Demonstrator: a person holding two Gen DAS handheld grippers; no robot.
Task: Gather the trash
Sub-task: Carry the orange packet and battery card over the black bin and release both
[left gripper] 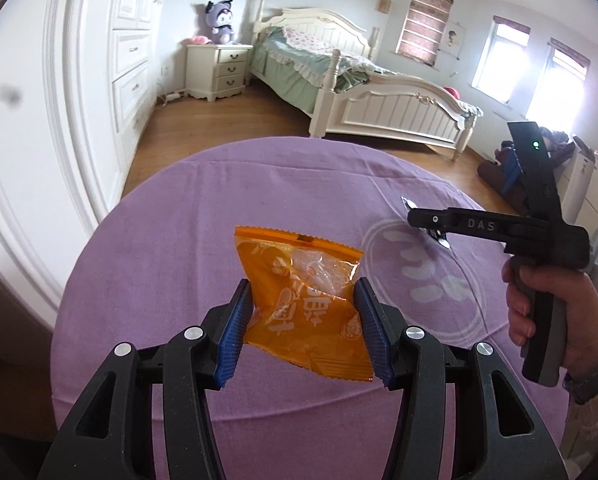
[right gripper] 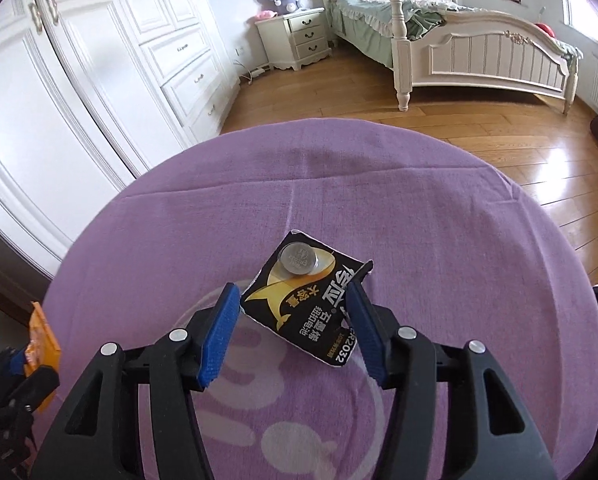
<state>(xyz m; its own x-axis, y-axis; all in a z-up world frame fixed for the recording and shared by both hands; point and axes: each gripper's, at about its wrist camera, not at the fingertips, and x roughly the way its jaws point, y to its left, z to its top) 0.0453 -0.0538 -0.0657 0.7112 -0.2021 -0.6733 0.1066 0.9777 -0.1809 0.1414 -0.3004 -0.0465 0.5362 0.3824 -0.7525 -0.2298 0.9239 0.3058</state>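
Note:
My left gripper [left gripper: 303,322] is shut on an orange snack wrapper [left gripper: 299,300], its blue pads pressing both sides, and holds it above the purple tablecloth [left gripper: 227,200]. My right gripper [right gripper: 293,328] is shut on a black coin-battery pack [right gripper: 303,304] with a silver CR2032 cell, the pads against its two edges over the cloth [right gripper: 419,200]. In the left wrist view the right gripper [left gripper: 431,222] shows at the right with the pack's foil edge [left gripper: 409,203] beside it. The orange wrapper also shows at the left edge of the right wrist view [right gripper: 39,344].
The round table stands in a bedroom. White wardrobes [left gripper: 79,80] are at the left, a nightstand [left gripper: 219,68] with a plush toy and a cream bed [left gripper: 359,92] are behind, on a wooden floor [right gripper: 459,128]. Clutter lies at the far right [left gripper: 511,168].

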